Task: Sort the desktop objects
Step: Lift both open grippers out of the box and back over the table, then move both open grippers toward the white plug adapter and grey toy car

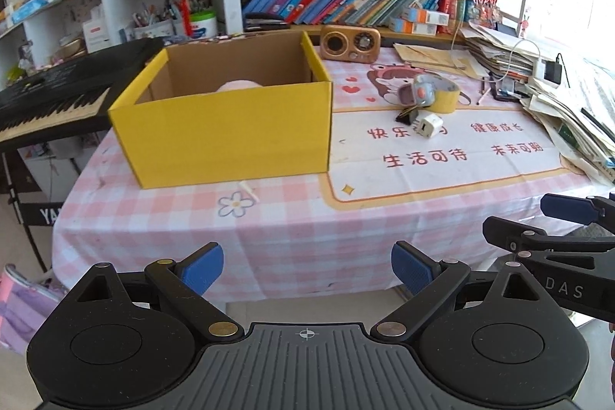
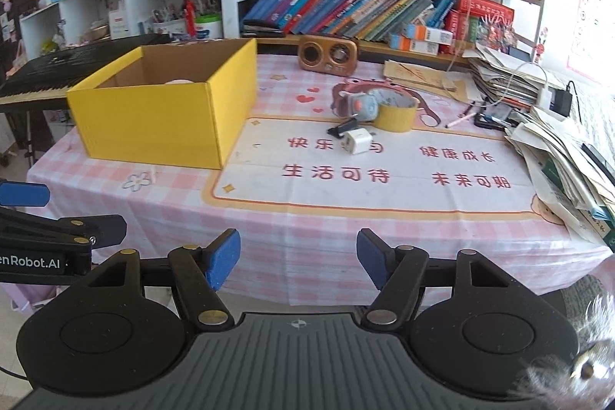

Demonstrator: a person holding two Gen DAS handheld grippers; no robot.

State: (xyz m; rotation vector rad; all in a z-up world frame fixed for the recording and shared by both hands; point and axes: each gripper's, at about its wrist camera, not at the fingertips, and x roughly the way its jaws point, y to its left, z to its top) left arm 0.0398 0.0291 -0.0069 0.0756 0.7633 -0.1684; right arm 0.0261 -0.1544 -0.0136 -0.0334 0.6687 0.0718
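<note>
Cluttered desk: paper stacks beside tape roll

The left gripper, its blue-padded jaws apart and empty, hung before the edge of a pink checked tablecloth. An open yellow cardboard box sat on it, something pale pink inside. Right of the box lay a white plug adapter, a yellow tape roll and a grey watch.
</note>
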